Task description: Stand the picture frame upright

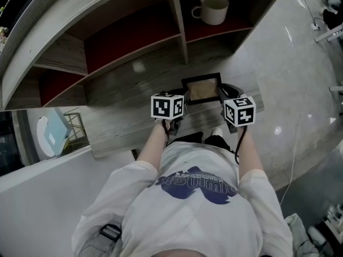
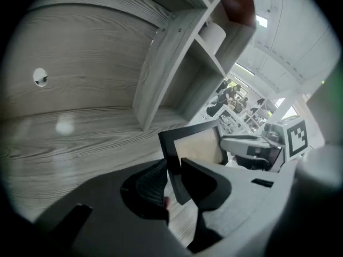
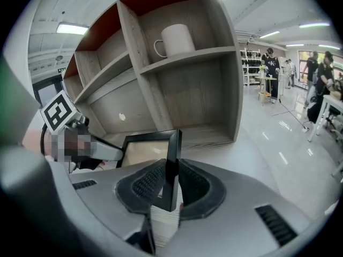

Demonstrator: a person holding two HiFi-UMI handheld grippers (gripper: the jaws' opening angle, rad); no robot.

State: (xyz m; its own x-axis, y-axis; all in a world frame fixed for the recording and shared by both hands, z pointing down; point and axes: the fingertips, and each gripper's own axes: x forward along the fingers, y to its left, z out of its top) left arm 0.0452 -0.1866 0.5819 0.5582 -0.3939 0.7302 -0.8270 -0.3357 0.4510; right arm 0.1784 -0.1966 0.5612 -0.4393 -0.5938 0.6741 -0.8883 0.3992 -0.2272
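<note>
Pale wood-grain shelf board [image 1: 120, 114] over glossy grey floor [image 1: 292, 84]. Two grippers, each clamped on one picture frame [image 1: 202, 89] near the board's right end: left gripper [image 2: 172, 167] on its left border, right gripper [image 3: 170, 178] on its right. Bare board leftward. One mug [image 1: 213, 7] in the far upper compartment.

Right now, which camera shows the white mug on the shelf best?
The right gripper view: the mug stands side-on, handle clear. The head view looks down into the mug; the left gripper view catches only part of the mug.
</note>
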